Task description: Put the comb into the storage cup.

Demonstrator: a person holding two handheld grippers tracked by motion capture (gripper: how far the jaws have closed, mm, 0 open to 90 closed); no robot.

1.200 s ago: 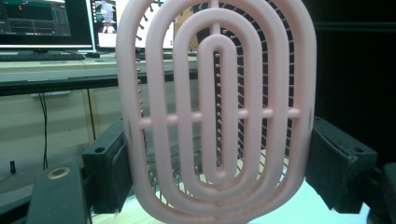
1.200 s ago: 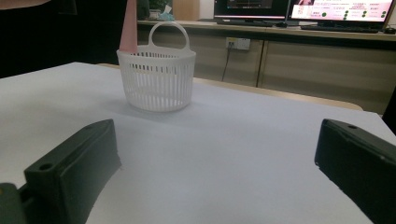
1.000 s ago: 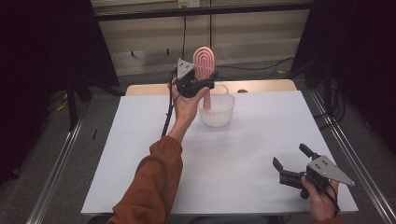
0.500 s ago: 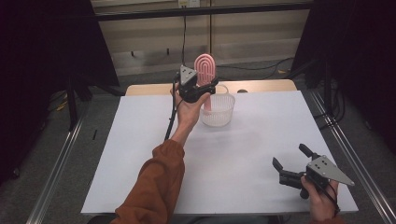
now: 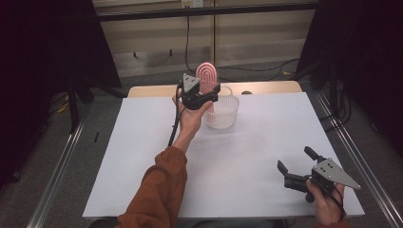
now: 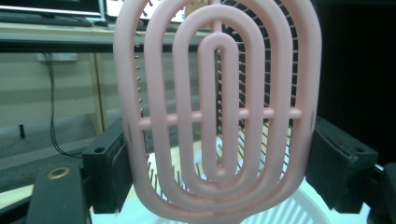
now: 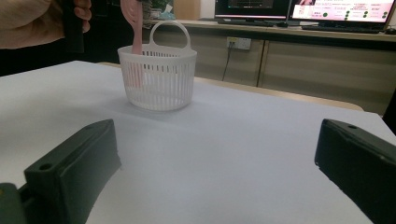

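**One pink brush, one white basket**

The left tool (image 5: 205, 93) clenches one pink plastic hairbrush (image 5: 207, 78), oval with looped ribs and thin bristles, upright, its handle dipping inside the single slatted white basket (image 5: 223, 114) at the table's (image 5: 142, 142) 12 o'clock. The right tool (image 5: 297, 166) gapes released at 4 o'clock.

The pink oval hairbrush (image 6: 219, 116) looks like smooth moulded plastic with a soft satin sheen, its open ribs rounded; behind them stand thin metal-looking pins (image 6: 243, 140) with tiny ball tips. The small white slatted basket (image 7: 159, 79) is plastic too, slightly glossy, with thin vertical bars and a smooth hoop handle. The white surface (image 5: 247, 156) is matt and even, like a painted board or a sheet. The left claw (image 5: 202, 95) and the right claw (image 5: 297, 166) are matt black plastic, each topped by a dull grey three-cornered plate (image 5: 332, 171). The rust-orange sleeve (image 5: 157, 190) is soft woven cloth.
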